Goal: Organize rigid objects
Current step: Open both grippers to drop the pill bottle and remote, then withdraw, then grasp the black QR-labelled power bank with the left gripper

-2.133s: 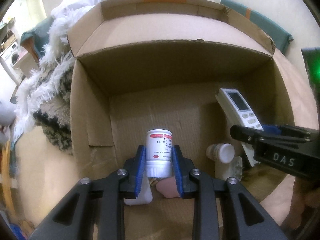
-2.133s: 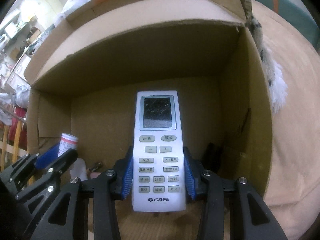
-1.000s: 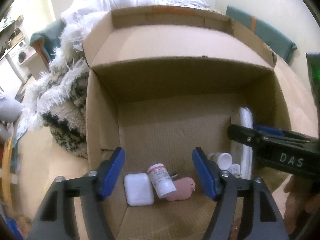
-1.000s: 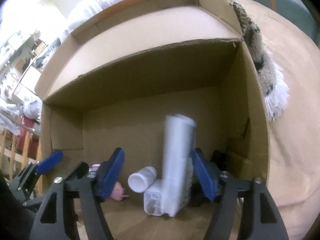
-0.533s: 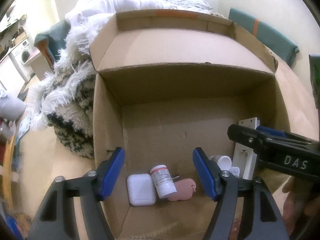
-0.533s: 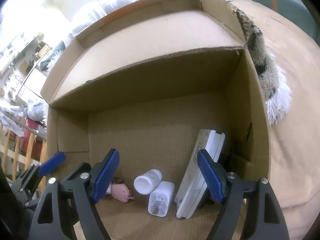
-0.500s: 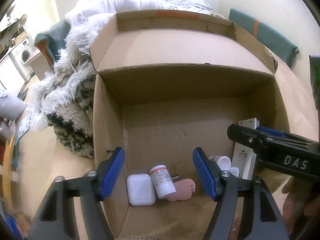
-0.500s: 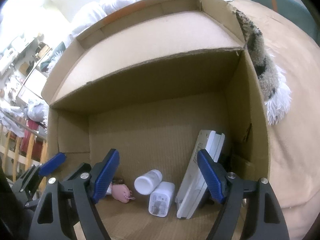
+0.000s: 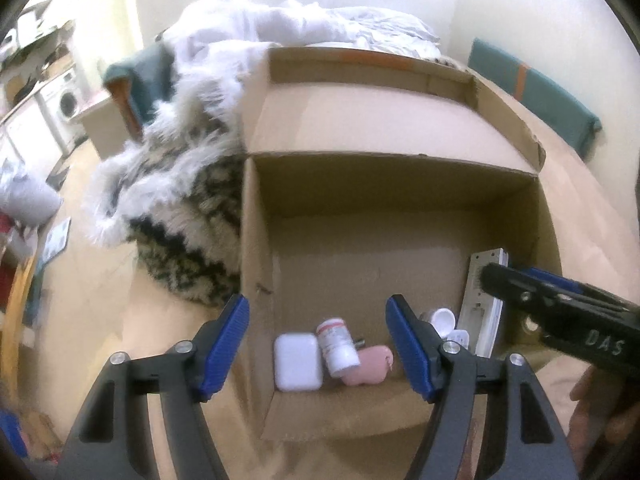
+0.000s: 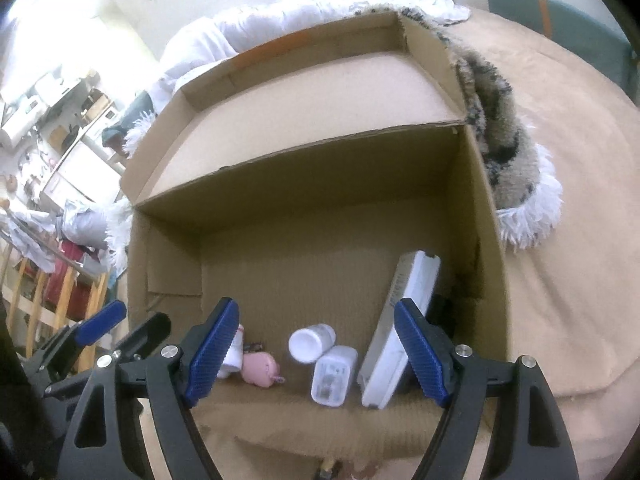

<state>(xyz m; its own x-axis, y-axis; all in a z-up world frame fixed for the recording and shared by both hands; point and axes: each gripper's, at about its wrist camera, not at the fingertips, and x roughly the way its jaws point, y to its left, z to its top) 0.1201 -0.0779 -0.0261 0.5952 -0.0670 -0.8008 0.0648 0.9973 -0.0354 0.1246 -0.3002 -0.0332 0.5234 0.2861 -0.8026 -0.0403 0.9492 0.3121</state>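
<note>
Now both the left gripper (image 9: 318, 344) and right gripper (image 10: 316, 344) hang wide-jawed and empty above the cardboard box (image 10: 484, 216); the remote control (image 10: 400, 328) leans, seemingly, against its right wall.

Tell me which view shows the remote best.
Right wrist view: the remote shows nearly whole, on its edge, leaning toward the box wall, with only its lower side behind a tool finger. In the left wrist view the right tool hides part of the remote.
</note>
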